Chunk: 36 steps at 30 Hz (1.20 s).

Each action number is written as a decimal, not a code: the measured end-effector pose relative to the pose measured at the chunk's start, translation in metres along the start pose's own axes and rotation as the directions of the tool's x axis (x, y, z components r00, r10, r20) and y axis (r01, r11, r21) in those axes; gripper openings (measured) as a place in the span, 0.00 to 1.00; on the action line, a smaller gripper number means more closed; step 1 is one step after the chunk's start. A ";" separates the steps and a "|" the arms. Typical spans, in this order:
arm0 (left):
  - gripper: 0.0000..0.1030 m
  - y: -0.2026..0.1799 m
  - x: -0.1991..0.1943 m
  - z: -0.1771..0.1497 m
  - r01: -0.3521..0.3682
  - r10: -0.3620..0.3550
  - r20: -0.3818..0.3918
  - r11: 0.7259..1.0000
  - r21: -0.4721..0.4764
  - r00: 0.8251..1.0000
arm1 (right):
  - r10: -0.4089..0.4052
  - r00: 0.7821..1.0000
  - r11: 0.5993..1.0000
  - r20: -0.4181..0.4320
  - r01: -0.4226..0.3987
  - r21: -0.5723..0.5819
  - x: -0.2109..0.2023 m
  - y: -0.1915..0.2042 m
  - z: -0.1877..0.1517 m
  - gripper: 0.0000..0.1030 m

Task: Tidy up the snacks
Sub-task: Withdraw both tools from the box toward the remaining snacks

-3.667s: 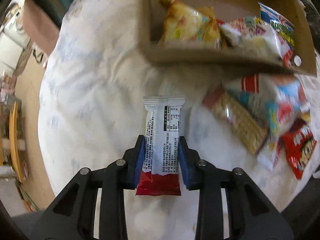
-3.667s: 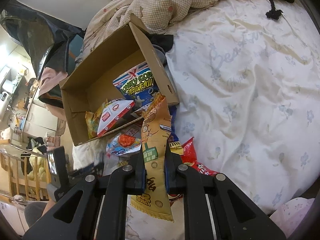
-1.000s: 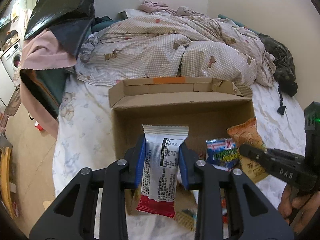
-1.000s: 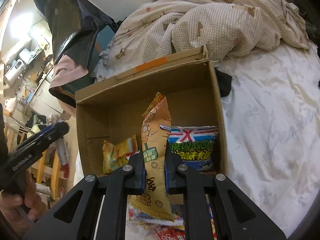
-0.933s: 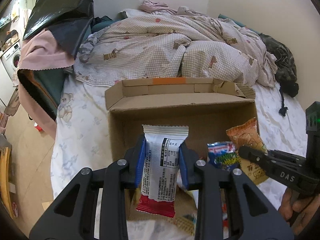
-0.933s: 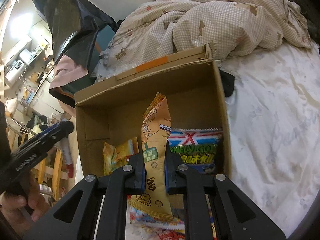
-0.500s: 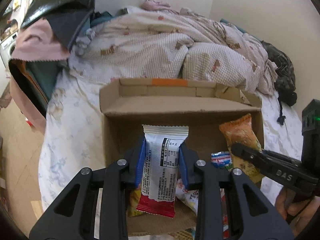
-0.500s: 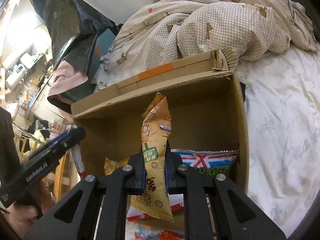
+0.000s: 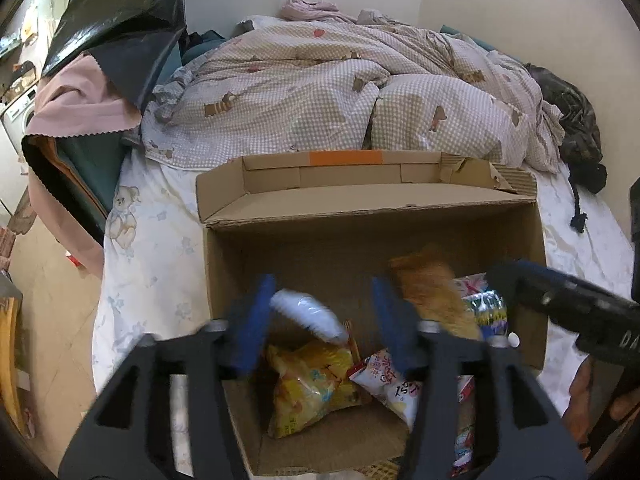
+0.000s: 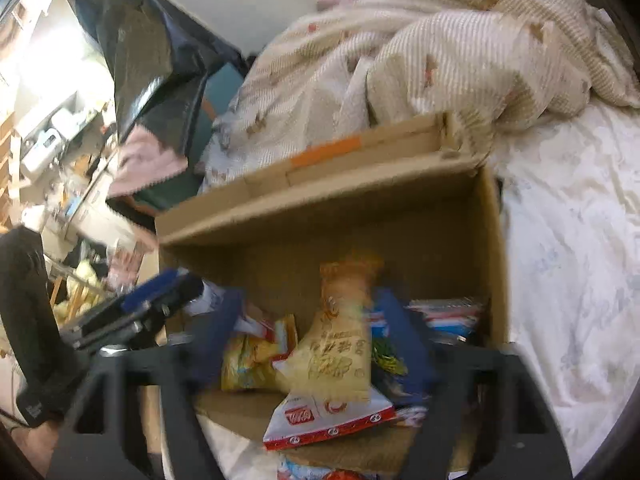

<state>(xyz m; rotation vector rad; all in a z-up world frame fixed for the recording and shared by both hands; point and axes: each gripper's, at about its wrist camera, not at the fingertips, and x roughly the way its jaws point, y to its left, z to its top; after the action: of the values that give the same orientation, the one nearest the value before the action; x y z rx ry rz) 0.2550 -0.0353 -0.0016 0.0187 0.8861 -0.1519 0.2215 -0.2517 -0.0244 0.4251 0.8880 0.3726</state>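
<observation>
1. Where the left gripper fills the near edge of its own view, its blue pads are seen spread wide apart, and nothing is held between them.
2. Between those pads, at about 11 o'clock of the gap, a blurred white packet is seen loose above the box floor, touching neither pad.
3. From the right wrist view, the right gripper is likewise seen with its pads splayed; the orange packet stands blurred between them, and contact cannot be told.
4. Just beyond both grippers, the box is seen lying on the bed, open toward the cameras, with a flap raised at 12 o'clock.
5. Inside it, a yellow bag is seen at 6 o'clock, a white-and-red pack just beside it at 4 o'clock, and a blue bag toward 3 o'clock.
6. Behind the box, a checked duvet is heaped at 12 o'clock, with the white sheet spread at 3 o'clock.
</observation>
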 end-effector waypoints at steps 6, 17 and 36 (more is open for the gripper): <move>0.85 -0.001 -0.009 -0.002 -0.022 0.022 0.030 1.000 -0.004 0.999 | -0.006 1.000 1.000 -0.002 0.006 0.017 -0.002 -0.002 0.003 0.80; 0.85 0.009 -0.017 -0.009 -0.035 0.037 0.032 0.998 -0.057 0.999 | -0.023 1.000 1.000 0.010 0.023 -0.016 -0.017 0.002 0.000 0.80; 0.85 0.024 -0.075 -0.037 -0.050 0.056 0.062 0.994 -0.097 0.997 | -0.101 0.994 0.995 0.042 0.100 0.028 -0.079 0.001 -0.032 0.80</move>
<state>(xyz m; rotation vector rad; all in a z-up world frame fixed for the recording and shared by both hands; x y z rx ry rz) 0.1832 0.0004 0.0325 -0.0514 0.8270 -0.0602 0.1503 -0.2825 0.0102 0.4092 0.8697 0.2585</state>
